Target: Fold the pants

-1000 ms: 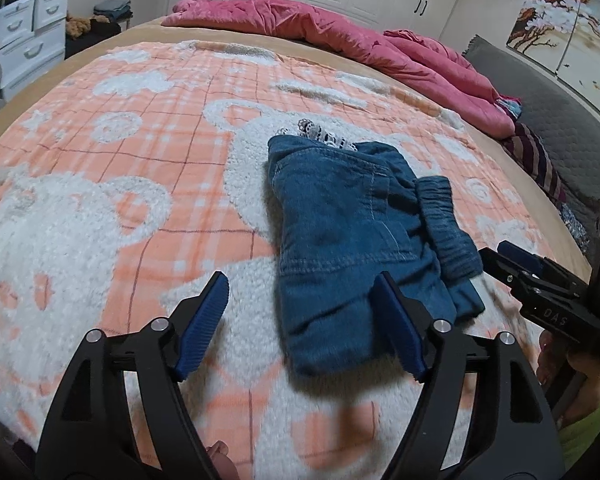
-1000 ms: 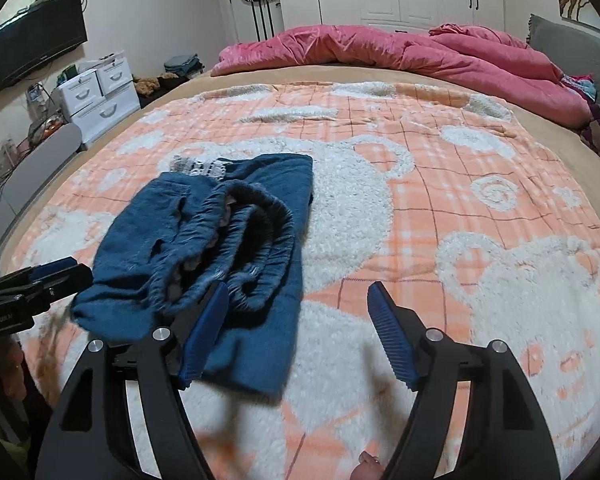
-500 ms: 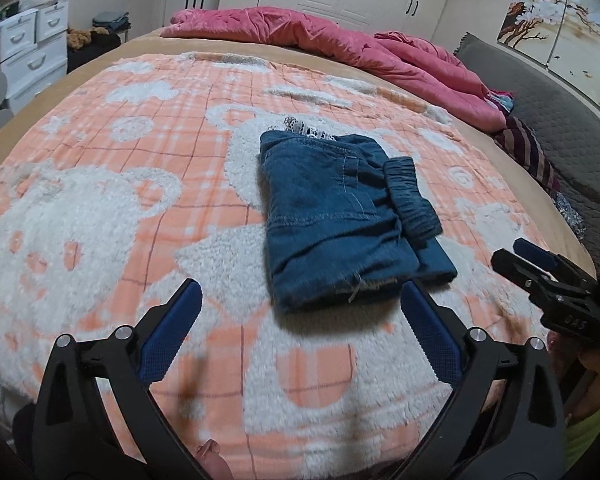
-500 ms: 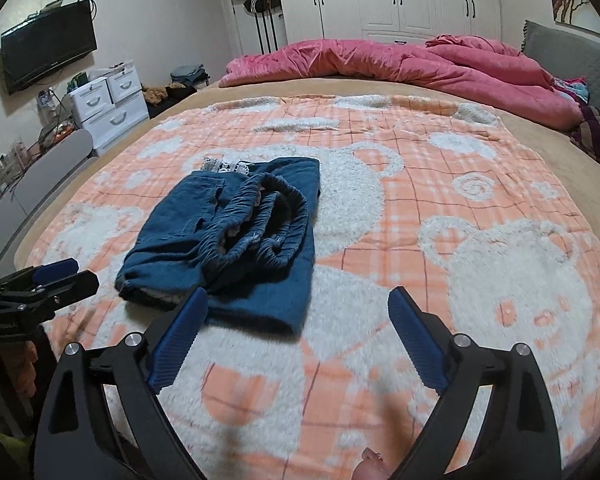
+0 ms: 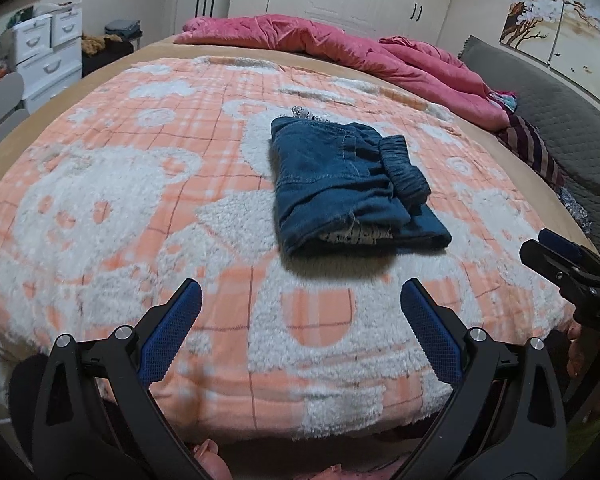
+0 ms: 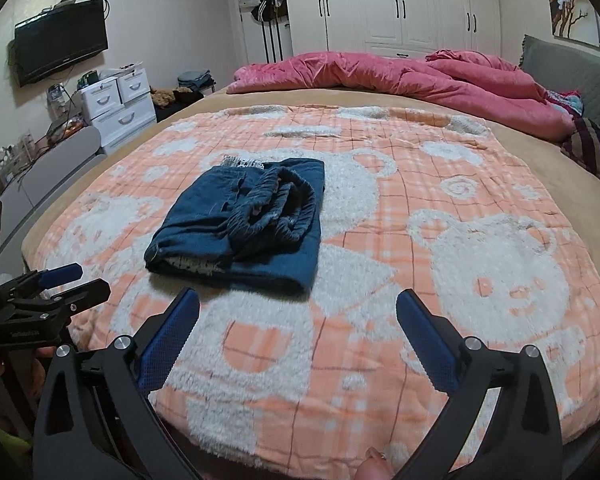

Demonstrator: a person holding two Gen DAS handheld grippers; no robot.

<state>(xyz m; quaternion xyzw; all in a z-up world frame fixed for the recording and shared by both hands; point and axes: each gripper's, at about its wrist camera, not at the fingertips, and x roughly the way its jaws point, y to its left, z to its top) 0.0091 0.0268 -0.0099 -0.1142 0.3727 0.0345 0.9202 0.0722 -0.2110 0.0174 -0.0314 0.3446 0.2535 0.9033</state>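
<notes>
The blue denim pants lie folded into a small bundle on the orange-and-white bear blanket, with the elastic waistband on top and a white lace trim showing at the near and far edges. My left gripper hangs open in front of the bundle, clear of it, nothing between its blue pads. In the right wrist view the pants sit ahead and to the left. My right gripper is also back from them; its jaws are opening and hold nothing. Each gripper shows at the edge of the other's view.
A crumpled pink duvet lies along the far side of the bed. A grey quilted headboard and striped cloth are at the right. White drawers and a wall TV stand to the left. The bed's near edge is just below the grippers.
Both grippers have let go of the pants, opened wide and drawn back toward the near edge of the bed. The folded bundle stays where it was laid.
</notes>
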